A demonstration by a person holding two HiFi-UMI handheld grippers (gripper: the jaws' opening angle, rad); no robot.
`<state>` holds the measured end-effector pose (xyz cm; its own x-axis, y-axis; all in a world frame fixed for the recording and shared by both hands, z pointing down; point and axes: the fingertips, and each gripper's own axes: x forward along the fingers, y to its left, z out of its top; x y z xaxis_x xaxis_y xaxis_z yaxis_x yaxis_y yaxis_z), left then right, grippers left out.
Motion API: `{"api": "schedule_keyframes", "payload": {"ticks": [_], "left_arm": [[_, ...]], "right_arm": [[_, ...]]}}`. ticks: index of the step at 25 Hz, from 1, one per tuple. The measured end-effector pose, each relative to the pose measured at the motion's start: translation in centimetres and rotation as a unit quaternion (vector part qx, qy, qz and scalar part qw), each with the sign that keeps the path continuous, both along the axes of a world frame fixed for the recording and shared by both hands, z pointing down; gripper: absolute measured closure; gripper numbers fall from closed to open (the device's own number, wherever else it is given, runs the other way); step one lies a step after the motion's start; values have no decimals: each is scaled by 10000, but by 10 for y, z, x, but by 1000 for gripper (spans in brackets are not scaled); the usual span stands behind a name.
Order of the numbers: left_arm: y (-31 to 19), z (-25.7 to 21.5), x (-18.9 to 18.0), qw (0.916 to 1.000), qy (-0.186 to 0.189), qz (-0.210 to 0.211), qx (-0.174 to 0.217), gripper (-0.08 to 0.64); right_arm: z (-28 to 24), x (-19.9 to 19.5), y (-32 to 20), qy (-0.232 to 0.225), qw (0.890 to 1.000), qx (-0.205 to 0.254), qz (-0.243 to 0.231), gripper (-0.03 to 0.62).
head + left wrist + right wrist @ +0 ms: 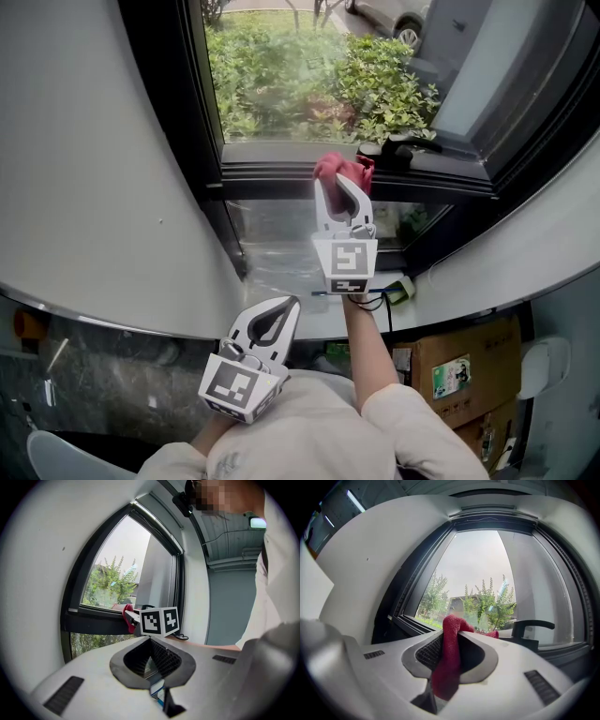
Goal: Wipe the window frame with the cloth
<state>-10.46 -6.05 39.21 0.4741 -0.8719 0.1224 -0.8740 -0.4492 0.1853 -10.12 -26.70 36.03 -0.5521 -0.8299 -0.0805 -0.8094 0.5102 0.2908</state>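
- The right gripper is clamped tight on the red cloth. A bunch of it pokes past the tips and a tail hangs back between the jaws.
- The cloth is at the dark lower rail of the window frame, just left of the black handle. I cannot tell whether it presses on the rail or hovers just above it.
- The left gripper hangs low near the person's body, well apart from the window, with its jaws together on nothing. It has no part in this step and is best left out of the way.
- To wipe well, I judge that the bunched end should be pressed flat on the rail, so that cloth and not the hard jaw tips meets the frame.
- Strokes should run along the rail's length towards the left corner, where the upright meets it, and then back, with each pass overlapping the one before.
- The grooves in the rail likely hold dust. Tilting the gripper so the cloth's edge drops into them would help.
- Near the handle the gripper needs care: go round its base rather than knock it.
- The grip needs to be firm, since drag on the rail could pull the cloth out of the jaws.
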Motion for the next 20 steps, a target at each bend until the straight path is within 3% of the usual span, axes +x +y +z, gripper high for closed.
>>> {"api": "schedule_keyframes", "payload": {"ticks": [6, 20], "left_arm": [[0, -1, 5, 10000, 24, 76, 14, 552], [0, -4, -2, 10000, -27, -19, 19, 552]], "right_arm": [[1, 6, -1, -103, 9999, -94, -60, 502], [1, 26, -8, 164, 9999, -42, 30, 502]]}}
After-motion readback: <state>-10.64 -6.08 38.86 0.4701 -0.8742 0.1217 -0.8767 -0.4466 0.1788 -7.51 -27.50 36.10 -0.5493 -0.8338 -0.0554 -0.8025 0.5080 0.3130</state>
